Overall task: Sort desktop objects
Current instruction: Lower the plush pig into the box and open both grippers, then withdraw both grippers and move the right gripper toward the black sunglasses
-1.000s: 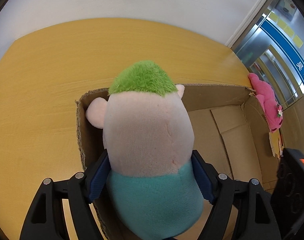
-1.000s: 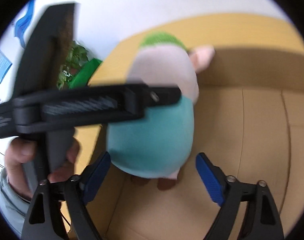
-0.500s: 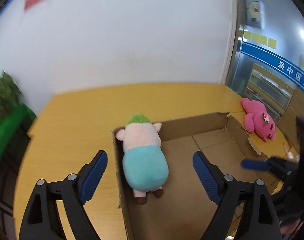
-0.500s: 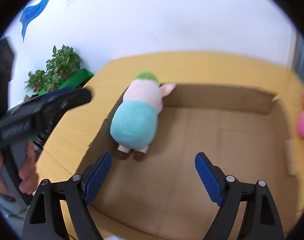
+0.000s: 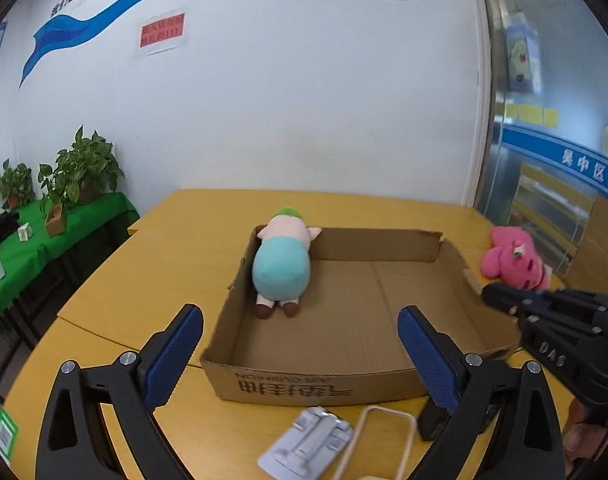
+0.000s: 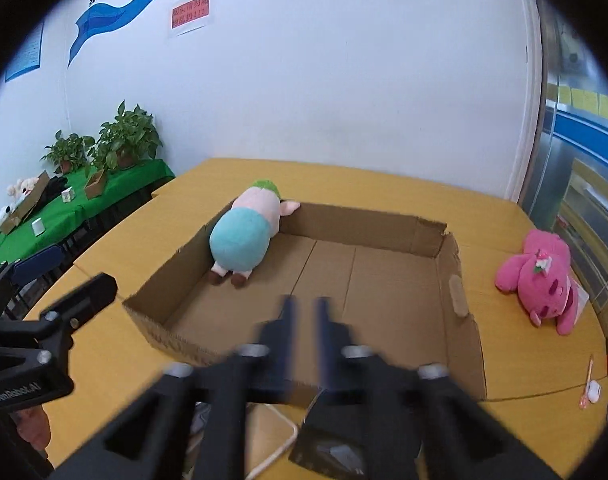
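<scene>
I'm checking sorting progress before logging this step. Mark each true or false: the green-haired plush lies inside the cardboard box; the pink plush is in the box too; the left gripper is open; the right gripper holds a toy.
1. The green-haired plush lies inside the cardboard box: true.
2. The pink plush is in the box: false, it lies on the table outside it.
3. The left gripper is open: true.
4. The right gripper holds a toy: false, nothing sits between its nearly closed fingers.
</scene>
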Demonstrator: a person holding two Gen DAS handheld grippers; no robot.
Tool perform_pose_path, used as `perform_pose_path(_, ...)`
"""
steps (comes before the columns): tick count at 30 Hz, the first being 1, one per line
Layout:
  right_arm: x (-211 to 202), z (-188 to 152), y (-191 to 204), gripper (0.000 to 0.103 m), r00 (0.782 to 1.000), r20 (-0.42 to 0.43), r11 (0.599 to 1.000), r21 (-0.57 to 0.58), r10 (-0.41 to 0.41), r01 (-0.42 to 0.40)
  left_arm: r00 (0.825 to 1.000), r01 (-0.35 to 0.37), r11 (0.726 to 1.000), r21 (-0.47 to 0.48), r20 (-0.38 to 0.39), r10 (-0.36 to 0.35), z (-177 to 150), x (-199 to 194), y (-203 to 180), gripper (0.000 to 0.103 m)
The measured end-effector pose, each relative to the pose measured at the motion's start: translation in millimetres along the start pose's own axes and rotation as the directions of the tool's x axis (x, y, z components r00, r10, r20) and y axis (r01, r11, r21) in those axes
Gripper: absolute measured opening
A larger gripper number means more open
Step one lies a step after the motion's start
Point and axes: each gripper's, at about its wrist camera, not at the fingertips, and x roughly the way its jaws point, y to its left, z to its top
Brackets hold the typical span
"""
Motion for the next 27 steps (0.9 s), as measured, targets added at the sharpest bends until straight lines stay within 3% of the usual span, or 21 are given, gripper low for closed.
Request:
perform_pose_path(2, -3.7, -3.8, -4.8, 0.004, 1.0, -0.007, 1.0, -0.011, 0.004, -0.004, 0.998, 0.038, 0.999, -0.021, 0.059, -0.036, -4.9, -17.4, -7.8, 0.097)
perform_pose_path(3, -6.4, -5.9, -7.7, 0.004, 1.0, -0.005, 1.0, -0.011, 0.008, -0.008, 0.996, 0.046, 0.999, -0.022, 0.08, -0.044, -6.4, -24.7, -11.3, 0.069)
perform_pose_path(4, -8.8, -7.5, -12.5, 0.008, 1.0, 0.0, 1.0, -0.001, 0.015, -0.015, 0.996, 0.05, 0.999, -0.006, 0.07, -0.049, -5.8, -27.7, -17.5, 0.018)
perform_pose_path(5, -11.6, -7.0, -17.1, 0.029, 1.0, 0.003, 1.0, 0.01, 0.018, -0.018, 0.998, 0.048, 0.999, 0.003, 0.039, -0.049, -5.8, -26.8, -21.2, 0.006)
perform_pose_path(6, -12.8, -8.7, -20.3, 0.048, 1.0, -0.001, 1.0, 0.022, 0.017, -0.017, 0.998, 0.059, 0.998, -0.002, 0.007, -0.059, -5.4, -23.7, -24.3, 0.006)
perform_pose_path(7, -13.0, -9.1, -23.8, 0.087, 1.0, -0.007, 0.999, 0.033, 0.016, -0.016, 0.998, 0.063, 0.998, -0.01, -0.005, -0.063, -6.3, -23.0, -25.1, 0.006)
perform_pose_path(8, -15.0, -10.9, -26.7, 0.095, 1.0, -0.004, 0.999, 0.046, 0.028, -0.028, 0.999, 0.052, 0.999, -0.01, -0.007, -0.052, -7.0, -23.4, -28.3, 0.006)
perform_pose_path(9, -15.8, -11.1, -29.6, 0.095, 0.999, 0.012, 0.998, 0.047, 0.051, -0.052, 0.999, 0.035, 0.999, -0.002, 0.004, -0.035, -7.9, -25.1, -32.1, 0.015)
perform_pose_path(10, -18.2, -12.7, -29.2, 0.095, 0.998, 0.023, 0.997, 0.042, 0.065, -0.066, 1.0, 0.02, 1.0, 0.004, 0.009, -0.02, -8.7, -25.5, -34.3, 0.049)
perform_pose_path(12, -19.8, -12.9, -29.1, 0.095, 0.998, 0.039, 0.998, 0.022, 0.051, -0.052, 0.999, -0.021, 1.0, 0.011, 0.026, 0.021, -9.7, -27.2, -39.2, 0.096)
perform_pose_path(15, -19.5, -12.5, -31.6, 0.095, 0.999, 0.033, 0.999, 0.011, 0.031, -0.032, 0.995, -0.034, 0.999, 0.039, 0.094, 0.03, -13.3, -37.9, -48.3, 0.096)
perform_pose_path(27, -29.9, -18.7, -43.7, 0.095, 0.999, 0.046, 0.997, 0.083, -0.016, 0.012, 0.999, 0.022, 0.998, 0.052, 0.028, -0.024, -21.7, -20.8, -47.3, 0.096)
